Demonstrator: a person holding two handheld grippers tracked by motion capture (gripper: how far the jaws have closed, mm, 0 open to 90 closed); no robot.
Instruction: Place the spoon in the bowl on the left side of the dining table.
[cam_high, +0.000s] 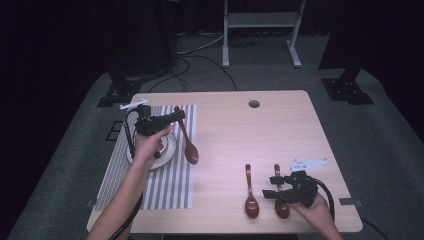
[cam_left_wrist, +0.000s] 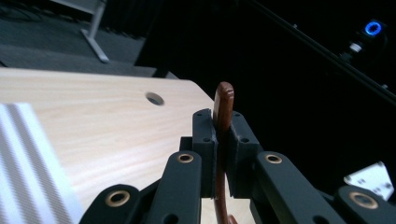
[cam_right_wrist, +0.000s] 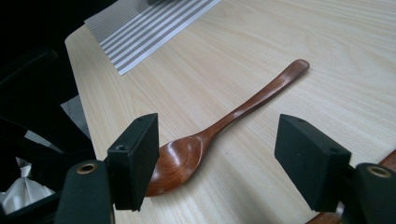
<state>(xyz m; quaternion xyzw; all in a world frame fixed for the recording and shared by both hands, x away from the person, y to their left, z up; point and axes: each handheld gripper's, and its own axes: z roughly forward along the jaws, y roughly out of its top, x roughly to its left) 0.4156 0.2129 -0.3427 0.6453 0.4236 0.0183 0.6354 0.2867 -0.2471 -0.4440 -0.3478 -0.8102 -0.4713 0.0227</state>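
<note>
Left gripper at ten o'clock: fingers clenched on spoon handle, above striped mat. Right gripper at five o'clock: fingers released, spread over a spoon lying on surface.

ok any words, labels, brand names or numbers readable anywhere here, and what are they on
None: no readable text in any view.
The three wooden spoons, the striped placemat, the white plate, the table and both grippers, left and right, carry no print that shows.
The blue ring light in the left gripper view is a glow, not a sign.
</note>
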